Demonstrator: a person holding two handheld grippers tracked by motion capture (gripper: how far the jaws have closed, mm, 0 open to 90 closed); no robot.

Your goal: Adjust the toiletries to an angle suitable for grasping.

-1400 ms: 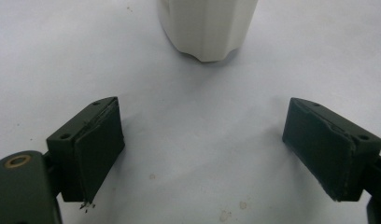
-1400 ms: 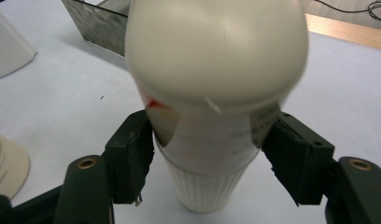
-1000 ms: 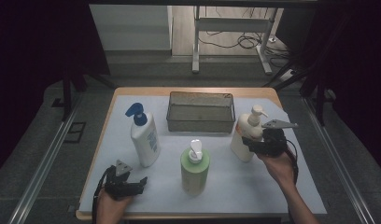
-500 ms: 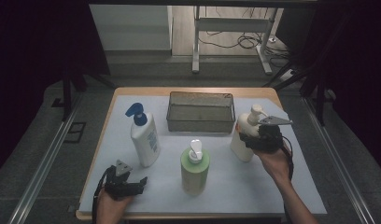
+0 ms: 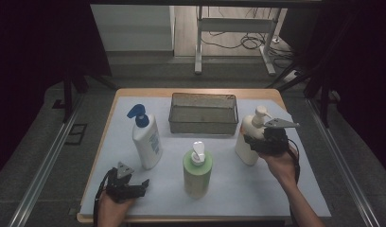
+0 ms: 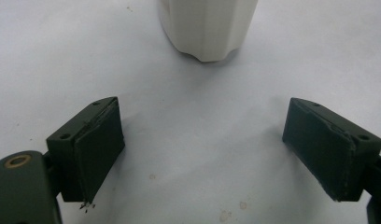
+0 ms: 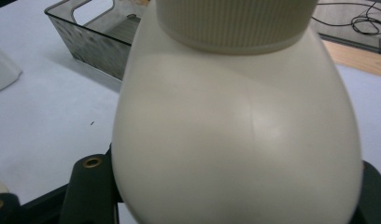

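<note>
- High view first: the desk (image 5: 295, 189) is the biggest thing, a wooden top under a pale sheet, with dark floor and cables beyond its far edge.
- A grey mesh basket (image 5: 203, 113) sits at the far middle of the desk, and its corner shows at the upper left of the right gripper view.
- A white bottle with a blue pump (image 5: 145, 139) stands upright on the left half, nearer than the basket and well apart from it.
- A cream pump bottle (image 5: 248, 137) stands upright on the right side, just beside the basket's right end.
- A green pump bottle (image 5: 197, 170) with a white pump stands in the near middle, between the other two bottles.
- The right claw (image 5: 257, 144), held in a hand coming up from the bottom right, is pressed against the cream bottle's near side. In the right gripper view the bottle's body bulges between the two jaws, which sit tight against it on both sides: clamped on it.
- The left claw (image 5: 144, 183) rests low at the near left corner of the desk. In the left gripper view its jaws stand wide apart over bare sheet, holding nothing, with the base of a white bottle ahead.
</note>
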